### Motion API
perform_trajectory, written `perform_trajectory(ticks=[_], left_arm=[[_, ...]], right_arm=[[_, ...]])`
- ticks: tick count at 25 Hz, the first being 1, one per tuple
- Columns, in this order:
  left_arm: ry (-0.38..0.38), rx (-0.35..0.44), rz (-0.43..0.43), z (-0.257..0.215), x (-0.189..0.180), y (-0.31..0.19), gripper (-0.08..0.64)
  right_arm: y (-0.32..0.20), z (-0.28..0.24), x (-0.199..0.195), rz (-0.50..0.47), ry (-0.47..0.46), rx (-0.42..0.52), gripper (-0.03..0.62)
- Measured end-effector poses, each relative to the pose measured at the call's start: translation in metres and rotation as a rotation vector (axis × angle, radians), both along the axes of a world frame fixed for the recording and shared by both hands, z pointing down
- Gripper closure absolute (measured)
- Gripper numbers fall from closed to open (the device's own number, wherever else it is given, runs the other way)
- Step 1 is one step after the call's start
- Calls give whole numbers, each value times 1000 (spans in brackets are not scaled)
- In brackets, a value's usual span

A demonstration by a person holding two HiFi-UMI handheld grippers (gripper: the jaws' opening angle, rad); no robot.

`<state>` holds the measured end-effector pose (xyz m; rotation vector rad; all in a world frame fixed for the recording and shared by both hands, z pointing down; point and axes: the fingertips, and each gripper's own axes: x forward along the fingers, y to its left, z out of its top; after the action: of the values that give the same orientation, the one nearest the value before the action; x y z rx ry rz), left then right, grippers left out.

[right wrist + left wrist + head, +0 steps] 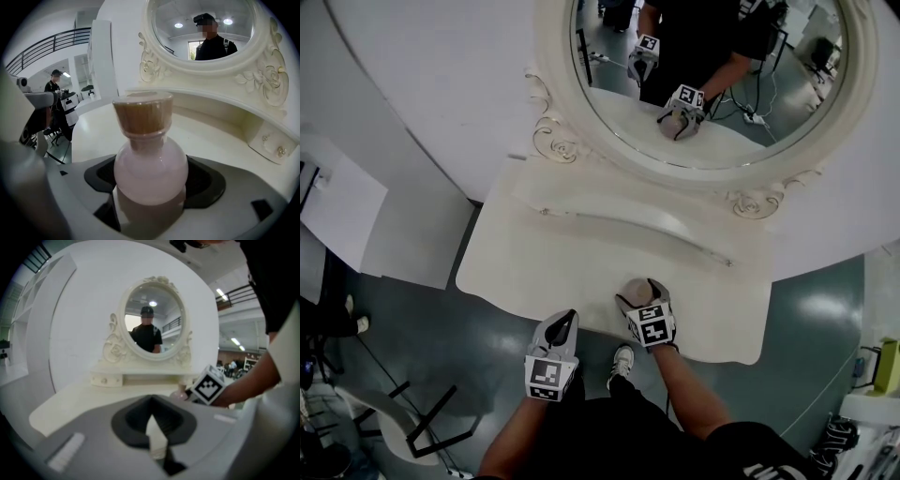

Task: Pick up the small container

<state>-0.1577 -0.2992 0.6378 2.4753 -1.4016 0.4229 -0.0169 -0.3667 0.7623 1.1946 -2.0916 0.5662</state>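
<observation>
Glass of pale pink, round like a bulb, makes the body of the small container [150, 168], and a wide tan stopper [143, 115] closes its short neck. It stands upright on the cream worktop [581, 253], near the front edge, low and a little right of the middle in the head view. The right tool [640, 293] has its jaws spread wide on both sides of the container. In the right gripper view we see a dark gap at the left and at the right of the round body, so the pads do not press on it. The marker cube [653, 328] of this tool shows just below it in the head view. To the lower left, the left tool [566, 323] reaches only to the front edge of the worktop and is mostly above the grey-green floor [478, 347]. Its jaws are drawn together to a narrow slit, and we find nothing between them. Behind the container, at the top of the frame, an oval mirror [712, 94] in a carved cream frame rises above a small drawer [272, 143]. In the mirror we see the person in a dark top and both tools.
</observation>
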Motion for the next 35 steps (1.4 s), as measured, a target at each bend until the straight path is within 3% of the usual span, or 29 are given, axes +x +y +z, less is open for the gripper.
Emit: perform_trajectory(ticks=[13,18,28,35], left_arm=[[-5,17,-11,-10,2,10,552],[-4,19,-13,-12,-1,14,552],[2,29,-5,-21,0,12,552],[36,114,13,-54,7,-25,552]], right_arm=[[-1,0,2,7,2,6,230],[-3,-7,4,38,-39,30,230],[-12,-109,10,48,-133,244,230],[-11,-191,13,38,-182,403,230]])
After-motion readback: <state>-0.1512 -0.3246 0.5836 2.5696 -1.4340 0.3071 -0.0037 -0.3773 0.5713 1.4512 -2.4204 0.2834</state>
